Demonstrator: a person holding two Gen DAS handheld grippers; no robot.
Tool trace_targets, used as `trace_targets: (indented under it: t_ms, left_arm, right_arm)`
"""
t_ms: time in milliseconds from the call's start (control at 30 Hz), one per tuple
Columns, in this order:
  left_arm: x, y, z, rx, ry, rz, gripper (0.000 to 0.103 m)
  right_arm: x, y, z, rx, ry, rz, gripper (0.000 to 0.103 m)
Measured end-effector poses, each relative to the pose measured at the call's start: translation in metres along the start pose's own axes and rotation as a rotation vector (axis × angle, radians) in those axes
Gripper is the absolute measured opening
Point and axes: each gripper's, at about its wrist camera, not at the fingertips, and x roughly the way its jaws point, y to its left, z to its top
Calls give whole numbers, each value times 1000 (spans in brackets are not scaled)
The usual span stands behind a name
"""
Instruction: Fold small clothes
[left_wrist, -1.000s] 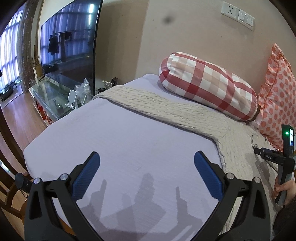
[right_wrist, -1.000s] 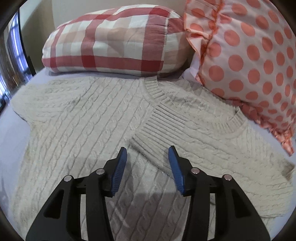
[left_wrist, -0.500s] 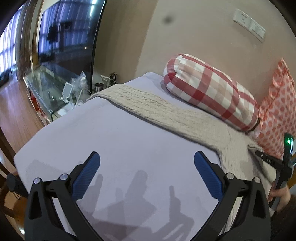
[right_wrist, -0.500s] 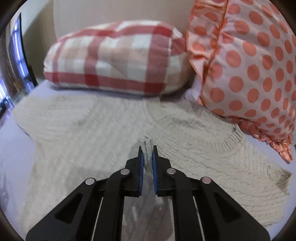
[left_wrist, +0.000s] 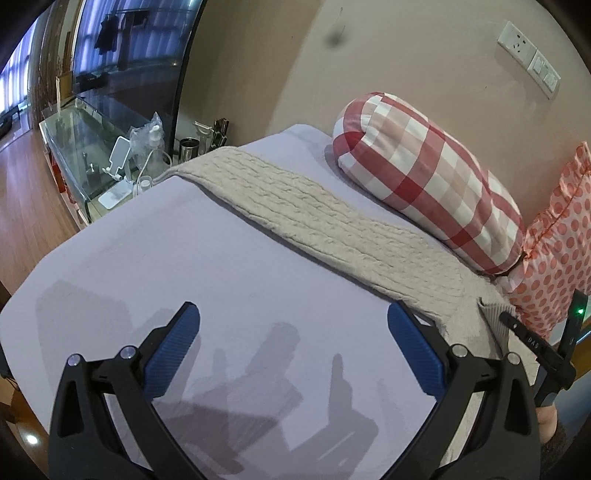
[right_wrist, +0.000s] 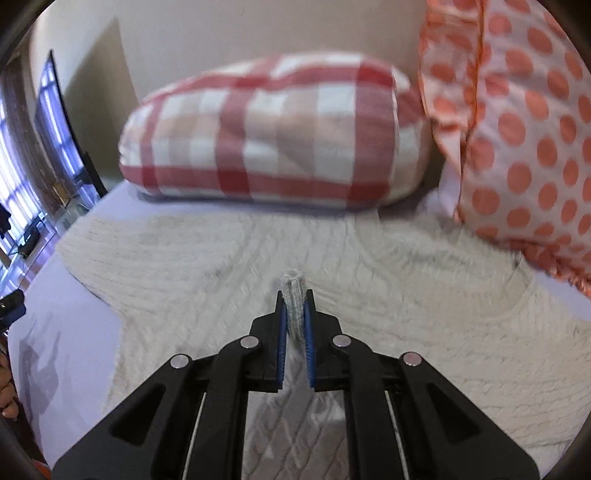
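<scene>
A cream cable-knit sweater (right_wrist: 207, 266) lies spread on the lilac bed, in front of the pillows. My right gripper (right_wrist: 294, 306) is shut on the ribbed cuff of its sleeve (right_wrist: 293, 291) and holds it lifted over the sweater's body. In the left wrist view the sweater (left_wrist: 317, 218) runs as a long band across the far part of the bed. My left gripper (left_wrist: 293, 332) is wide open and empty over bare sheet, well short of the sweater. The right gripper's handle (left_wrist: 546, 350) shows at that view's right edge.
A red-and-white checked bolster (left_wrist: 424, 173) and an orange polka-dot pillow (right_wrist: 517, 129) rest against the wall behind the sweater. The lilac bed sheet (left_wrist: 184, 258) ends at an edge on the left, with a glass side table (left_wrist: 85, 140) and a TV beyond it.
My right gripper closed on the sleeve cuff and has lifted it off the sweater. My left gripper stayed open and shifted slightly over the sheet.
</scene>
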Motion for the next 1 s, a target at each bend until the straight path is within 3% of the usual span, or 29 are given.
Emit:
trace_targets:
  t_ms: [67, 133, 167, 200, 267, 400, 567, 767, 967, 1000]
  left_arm:
    - [3, -1, 3, 3, 2, 18, 101]
    - [5, 0, 7, -3, 2, 13, 101]
    - [6, 1, 11, -9, 5, 3, 101]
    - [8, 2, 14, -18, 6, -11, 101]
    - [12, 6, 23, -49, 8, -51, 101]
    - [35, 24, 45, -172, 69, -104, 100]
    - [67, 40, 61, -282, 125, -96, 97]
    - [89, 63, 92, -391, 83, -129, 86]
    - [107, 99, 121, -514, 41, -127, 49]
    - [110, 104, 124, -523, 46, -99, 33]
  right_arm:
    - [7, -3, -4, 21, 43, 9, 11]
    - [14, -2, -8, 28, 103, 27, 28]
    - [15, 0, -10, 32, 118, 49, 47]
    - [11, 3, -12, 32, 121, 88, 73]
    - [1, 6, -15, 40, 114, 112, 90]
    - [-19, 0, -19, 82, 97, 157, 90]
    - [-30, -11, -26, 148, 104, 213, 90]
    - [-41, -22, -29, 180, 105, 236, 90]
    - [-63, -34, -38, 182, 93, 234, 90]
    - [-67, -36, -39, 181, 88, 233, 90]
